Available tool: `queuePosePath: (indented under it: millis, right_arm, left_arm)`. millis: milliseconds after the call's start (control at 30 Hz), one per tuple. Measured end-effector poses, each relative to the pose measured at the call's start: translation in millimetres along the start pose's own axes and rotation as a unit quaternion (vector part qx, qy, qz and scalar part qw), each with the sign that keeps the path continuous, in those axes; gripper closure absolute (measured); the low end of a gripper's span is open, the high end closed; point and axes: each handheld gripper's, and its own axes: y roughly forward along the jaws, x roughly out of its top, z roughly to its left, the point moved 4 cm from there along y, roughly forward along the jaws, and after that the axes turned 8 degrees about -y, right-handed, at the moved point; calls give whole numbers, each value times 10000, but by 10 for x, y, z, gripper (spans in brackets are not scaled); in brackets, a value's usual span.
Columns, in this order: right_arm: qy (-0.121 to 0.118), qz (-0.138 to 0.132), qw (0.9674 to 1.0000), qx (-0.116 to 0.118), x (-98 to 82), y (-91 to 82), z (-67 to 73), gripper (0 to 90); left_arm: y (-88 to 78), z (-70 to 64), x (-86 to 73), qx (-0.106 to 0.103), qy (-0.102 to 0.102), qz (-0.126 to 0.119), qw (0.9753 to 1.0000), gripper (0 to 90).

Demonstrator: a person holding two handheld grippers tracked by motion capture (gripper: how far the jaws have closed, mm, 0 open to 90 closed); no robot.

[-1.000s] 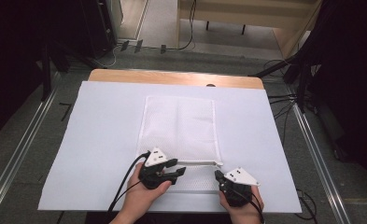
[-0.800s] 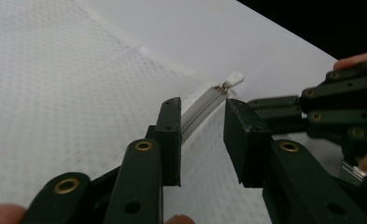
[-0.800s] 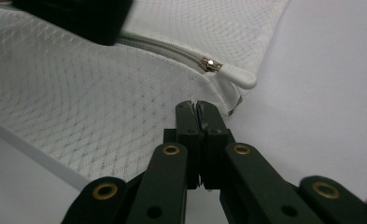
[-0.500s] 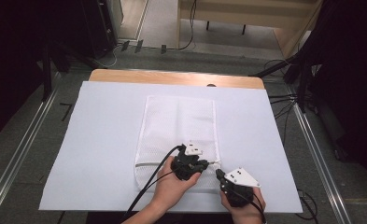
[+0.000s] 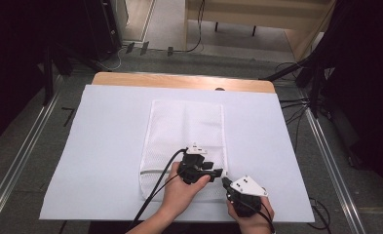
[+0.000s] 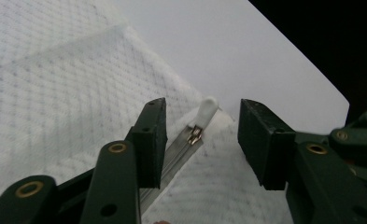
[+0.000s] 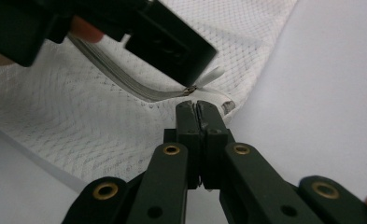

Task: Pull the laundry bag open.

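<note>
The high view looked forward and down over the whole table. Both gripper views sat close, sharing the white mesh zippered laundry bag's [image 5: 186, 131] white zipper pull [image 6: 208, 108].

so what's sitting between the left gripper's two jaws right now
In the left gripper view, the white zipper pull on the mesh bag lies between the left gripper jaws, which have just been opening and are not touching it.

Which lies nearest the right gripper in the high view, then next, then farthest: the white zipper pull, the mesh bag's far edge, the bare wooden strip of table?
From the right gripper:
1. White plastic zipper pull, just ahead of its fingers, at the bag's near right corner.
2. Far edge of the white mesh laundry bag, mid-table.
3. Bare wooden table strip, beyond the white sheet, at the far side.
</note>
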Motion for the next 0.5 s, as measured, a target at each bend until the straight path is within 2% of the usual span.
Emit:
queuePosePath:
  millis: [67,100,167,233,300,333,367,433,500]
  right_arm:
    - [-8,-3,10000,9,2,2,5,900]
    - [-33,2,10000,16,2,3,7,900]
    - [-32,9,10000,39,1,4,13,900]
    - [-61,70,10000,12,-10,20,15,900]
    - [-39,94,9999,42,-21,29,13,900]
    - [-40,94,9999,60,-23,31,10,900]
    - [-1,99,9999,58,-22,28,10,900]
    - [64,106,9999,71,-21,19,0,900]
    - [83,101,9999,77,-19,16,-3,900]
  left_arm:
    - [75,-26,29,190,-80,44,9998,490]
    - [75,-26,29,190,-80,44,9998,493]
    - [154,-33,38,400,-173,213,9988,492]
    - [203,-31,38,509,-276,344,9977,547]
    - [183,-1,48,571,-352,307,9973,668]
    - [156,29,57,491,-404,313,9975,759]
    - [137,50,60,368,-483,319,9976,811]
    - [106,73,56,247,-536,338,9977,842]
    - [57,85,39,140,-505,309,9981,867]
